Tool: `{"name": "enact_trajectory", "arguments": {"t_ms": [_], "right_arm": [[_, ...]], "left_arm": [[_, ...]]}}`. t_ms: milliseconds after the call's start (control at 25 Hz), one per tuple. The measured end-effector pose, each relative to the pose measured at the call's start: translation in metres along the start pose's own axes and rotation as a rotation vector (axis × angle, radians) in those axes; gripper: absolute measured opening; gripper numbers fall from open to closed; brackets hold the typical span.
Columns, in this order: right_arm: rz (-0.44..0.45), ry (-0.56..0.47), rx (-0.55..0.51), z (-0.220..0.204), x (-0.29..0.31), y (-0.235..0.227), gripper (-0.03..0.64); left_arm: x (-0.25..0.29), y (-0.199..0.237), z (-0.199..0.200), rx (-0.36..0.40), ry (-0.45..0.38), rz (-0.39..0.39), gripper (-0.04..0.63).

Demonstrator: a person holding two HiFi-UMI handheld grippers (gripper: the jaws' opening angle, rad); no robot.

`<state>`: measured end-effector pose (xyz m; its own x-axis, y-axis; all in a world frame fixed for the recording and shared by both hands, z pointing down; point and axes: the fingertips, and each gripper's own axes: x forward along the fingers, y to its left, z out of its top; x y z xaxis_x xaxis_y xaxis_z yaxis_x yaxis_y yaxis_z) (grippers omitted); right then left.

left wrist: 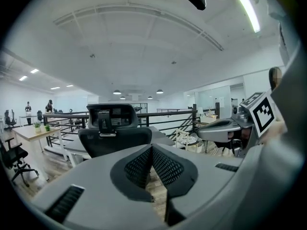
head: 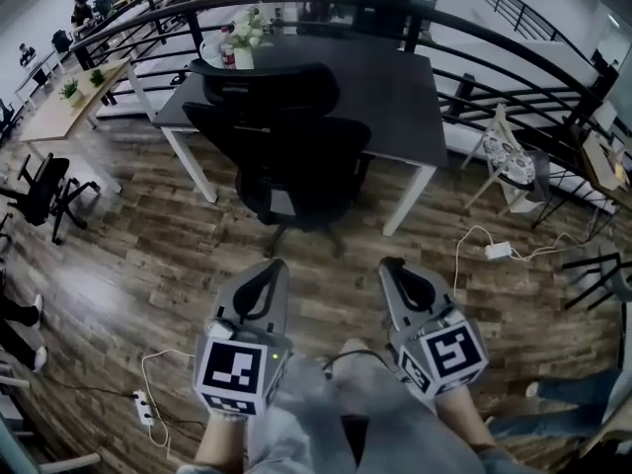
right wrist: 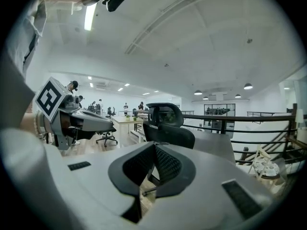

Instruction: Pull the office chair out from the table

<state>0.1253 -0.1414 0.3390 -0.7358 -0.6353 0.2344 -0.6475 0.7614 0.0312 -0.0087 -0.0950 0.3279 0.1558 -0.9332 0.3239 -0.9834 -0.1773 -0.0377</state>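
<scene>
Brown wood-plank flooring [head: 138,265] is seen across the whole room. On it the black mesh office chair with a headrest [head: 291,161] is parked at the near edge of the dark rectangular table with white legs [head: 395,87]. The chair's back is turned toward the near side, and its seat is tucked under the tabletop, toward the table's left half. At the far left corner of the table a white vase of pale flowers [head: 244,36] and a small bottle with a red label [head: 228,53] are set just beside each other. A curved black metal railing [head: 494,42] is run behind the table.

The left gripper [head: 272,265] is held on the near side of the chair, well apart from it and above bare floor. In the left gripper view its dark ribbed pads are pressed together, with nothing caught between them. The right gripper [head: 393,265] is held level with it on the right, also clear of the chair. Its jaws are likewise closed tight and nothing is gripped.

A white power strip with a pale cable [head: 498,251] is laid on the floor to the right of the table, near a light wooden folding stool [head: 507,162]. A second white power strip [head: 144,406] lies at the near left. Further left, another black office chair [head: 44,194] is placed near a pale wooden desk [head: 74,99].
</scene>
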Motion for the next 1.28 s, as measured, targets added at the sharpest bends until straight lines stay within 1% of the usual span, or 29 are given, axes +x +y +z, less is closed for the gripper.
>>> {"name": "enact_trajectory", "arguments": {"t_ms": [80, 120, 320, 520, 760, 840, 1000, 1080, 1160, 1200, 1240, 1280], "right_arm": [[0.005, -0.003, -0.014, 0.004, 0.006, -0.001, 0.003], [0.009, -0.003, -0.019, 0.006, 0.009, -0.002, 0.003], [0.032, 0.005, -0.037, 0.01, 0.034, -0.006, 0.003], [0.043, -0.001, -0.119, 0.02, 0.063, -0.012, 0.003], [0.065, -0.009, -0.141, 0.032, 0.108, -0.039, 0.004], [0.06, -0.007, -0.16, 0.038, 0.125, -0.051, 0.005], [0.046, 0.039, -0.264, 0.042, 0.159, -0.076, 0.006], [0.063, 0.058, -0.305, 0.044, 0.175, -0.083, 0.044], [0.084, 0.065, -0.331, 0.046, 0.191, -0.088, 0.044], [0.094, 0.067, -0.345, 0.048, 0.199, -0.091, 0.054], [0.102, 0.069, -0.361, 0.049, 0.206, -0.093, 0.083], [0.106, 0.07, -0.377, 0.05, 0.214, -0.096, 0.084]], "left_arm": [[0.0, 0.005, 0.004, -0.009, -0.042, 0.009, -0.002], [0.001, 0.007, 0.006, -0.011, -0.049, 0.013, -0.002], [0.006, 0.024, 0.005, -0.025, -0.039, 0.048, -0.002], [0.02, 0.044, 0.007, -0.029, -0.028, 0.082, -0.002], [0.05, 0.071, 0.015, -0.045, -0.024, 0.127, -0.002], [0.061, 0.083, 0.018, -0.052, -0.024, 0.148, -0.002], [0.081, 0.107, 0.025, -0.075, -0.023, 0.202, -0.002], [0.09, 0.118, 0.027, -0.072, -0.011, 0.225, -0.002], [0.099, 0.127, 0.029, -0.071, -0.003, 0.242, -0.002], [0.103, 0.13, 0.031, -0.072, -0.002, 0.248, -0.002], [0.108, 0.134, 0.033, -0.07, -0.006, 0.254, -0.002], [0.113, 0.138, 0.034, -0.066, -0.014, 0.261, -0.002]]}}
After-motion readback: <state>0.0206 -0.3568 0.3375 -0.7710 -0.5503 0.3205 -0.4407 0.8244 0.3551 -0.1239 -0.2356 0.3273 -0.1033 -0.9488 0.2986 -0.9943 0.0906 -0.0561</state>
